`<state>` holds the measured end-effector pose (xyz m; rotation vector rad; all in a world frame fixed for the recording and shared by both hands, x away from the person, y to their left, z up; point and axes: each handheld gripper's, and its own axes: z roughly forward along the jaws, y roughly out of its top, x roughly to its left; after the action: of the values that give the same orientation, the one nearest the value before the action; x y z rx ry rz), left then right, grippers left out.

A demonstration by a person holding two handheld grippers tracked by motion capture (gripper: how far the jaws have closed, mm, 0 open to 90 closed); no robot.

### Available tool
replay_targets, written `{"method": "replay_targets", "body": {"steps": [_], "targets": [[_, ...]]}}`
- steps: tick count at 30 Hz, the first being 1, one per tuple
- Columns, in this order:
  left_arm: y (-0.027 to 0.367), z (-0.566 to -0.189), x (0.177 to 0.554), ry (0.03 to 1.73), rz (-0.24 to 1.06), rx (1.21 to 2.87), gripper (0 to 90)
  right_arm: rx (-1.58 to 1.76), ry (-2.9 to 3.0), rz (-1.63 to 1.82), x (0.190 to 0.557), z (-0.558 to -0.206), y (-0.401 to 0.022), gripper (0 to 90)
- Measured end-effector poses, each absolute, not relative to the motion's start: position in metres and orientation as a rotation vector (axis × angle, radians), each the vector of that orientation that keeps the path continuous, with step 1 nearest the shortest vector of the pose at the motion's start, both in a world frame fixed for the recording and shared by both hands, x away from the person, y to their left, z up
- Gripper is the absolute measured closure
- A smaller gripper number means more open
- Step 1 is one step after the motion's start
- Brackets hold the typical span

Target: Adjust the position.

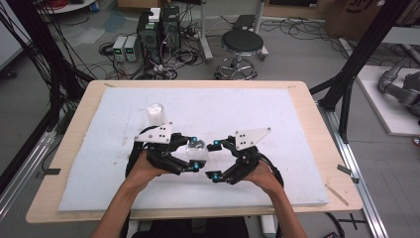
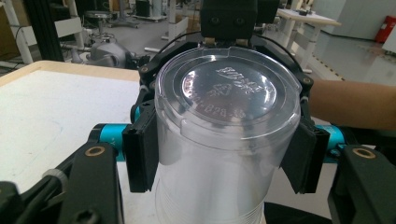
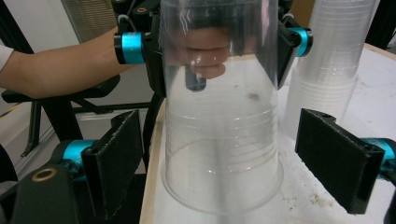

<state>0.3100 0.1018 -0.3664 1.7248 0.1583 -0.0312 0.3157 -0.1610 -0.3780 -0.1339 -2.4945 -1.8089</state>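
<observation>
An upside-down clear plastic cup (image 1: 196,150) stands on the white foam sheet (image 1: 277,114) that covers the table (image 1: 317,124), near the middle of the front half, between the person's two hands. The left gripper (image 1: 194,153) has its fingers (image 2: 140,154) pinching the cup from both sides near its closed base, which faces up; in the left gripper view the black pads press against the clear wall (image 2: 219,163) on the left and right, and the embossed round bottom of the cup shows on top. The right gripper (image 1: 214,159) sits just beside the cup on the opposite side, its fingers (image 3: 116,158) spread wide on either side of the cup's lower, wider part (image 3: 222,158), with clear gaps between pads and plastic, so they are not touching it. In that view the cup's rim rests on the foam close to the table's edge, and the left gripper's pads grip it higher up. A stack of clear cups (image 1: 157,114) stands upside down on the foam just behind the left hand (image 1: 146,168), apart from the held cup; the right gripper view shows this stack (image 3: 334,60) right beside the cup. Beyond the table, a round stool (image 1: 241,43) stands on the floor.
</observation>
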Motion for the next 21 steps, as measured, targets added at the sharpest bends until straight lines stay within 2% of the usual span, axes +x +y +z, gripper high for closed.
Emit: {"method": "replay_targets", "body": {"steps": [21], "targets": [[0.094, -0.364, 0.308, 0.145, -0.047, 1.706, 38.1, -0.135, -2.417, -1.832, 0.319, -0.389, -0.153, 16.8]]}}
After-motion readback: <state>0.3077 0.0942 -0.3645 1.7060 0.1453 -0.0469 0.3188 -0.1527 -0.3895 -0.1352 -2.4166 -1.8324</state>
